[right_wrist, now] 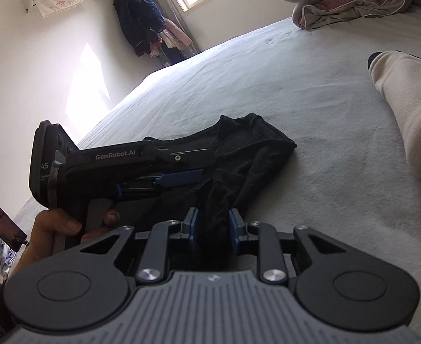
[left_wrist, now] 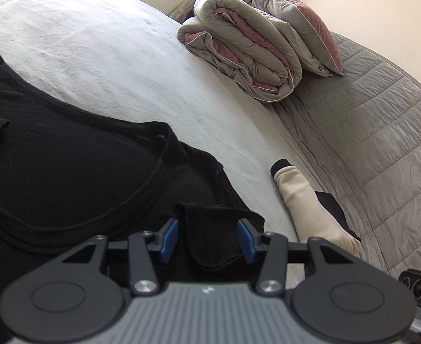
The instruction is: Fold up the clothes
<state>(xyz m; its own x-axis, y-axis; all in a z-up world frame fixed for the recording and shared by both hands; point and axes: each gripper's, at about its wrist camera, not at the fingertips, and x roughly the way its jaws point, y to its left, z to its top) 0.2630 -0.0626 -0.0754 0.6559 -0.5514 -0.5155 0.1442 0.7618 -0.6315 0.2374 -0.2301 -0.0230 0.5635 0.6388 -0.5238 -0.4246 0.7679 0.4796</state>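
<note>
Black t-shirt (left_wrist: 67, 157) spread flat on white bed sheet (left_wrist: 110, 57), neckline edge curving twd left gripper (left_wrist: 207, 239). Left gripper part-open, blue pads straddling a folded sleeve edge, w/ gaps both sides. Right gripper (right_wrist: 212, 226) narrower, pads nearly pinching bunched black fabric; firm grip unclear. Cream sock (left_wrist: 310, 209) near sheet edge. Rolled duvet (left_wrist: 239, 48) well apart; open sheet between.
</note>
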